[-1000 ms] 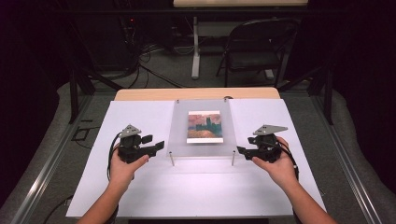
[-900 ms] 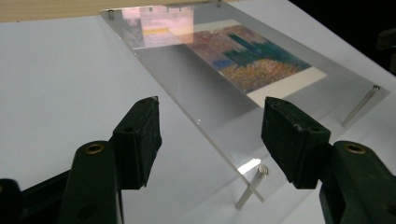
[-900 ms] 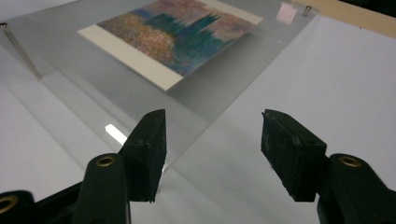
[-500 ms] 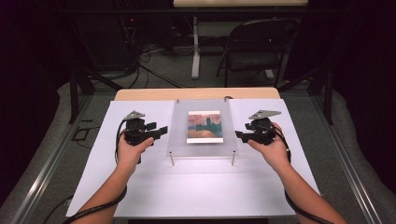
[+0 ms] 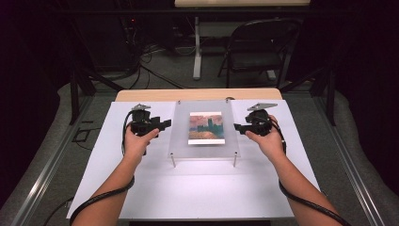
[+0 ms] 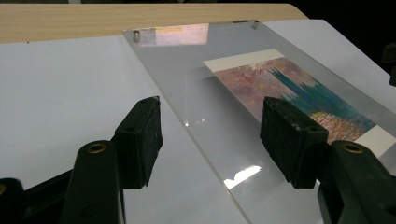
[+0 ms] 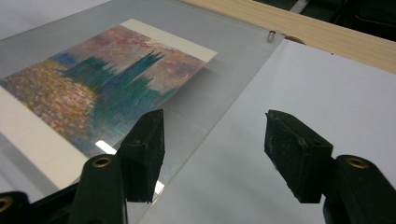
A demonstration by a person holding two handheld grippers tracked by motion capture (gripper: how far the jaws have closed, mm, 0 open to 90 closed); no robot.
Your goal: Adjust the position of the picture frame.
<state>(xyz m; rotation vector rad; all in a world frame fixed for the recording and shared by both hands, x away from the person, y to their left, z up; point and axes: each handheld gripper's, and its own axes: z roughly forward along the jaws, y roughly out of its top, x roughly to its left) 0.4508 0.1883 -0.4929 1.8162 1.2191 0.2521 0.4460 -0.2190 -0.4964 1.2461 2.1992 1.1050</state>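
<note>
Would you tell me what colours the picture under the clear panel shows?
The picture shows teal, pink and gold with a cream border, clearest in the right gripper view.

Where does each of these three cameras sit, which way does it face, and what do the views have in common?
High view: above the person's side, looking forward and down on the white table; both forearms, left gripper and right gripper show.
Left gripper view: rides the left gripper, facing the clear panel's left edge; open black jaws show.
Right gripper view: rides the right gripper, facing the panel's right edge; open jaws show.
Shared: the panel and the picture under it.

Dark room, folding chair (image 5: 256, 49) behind
</note>
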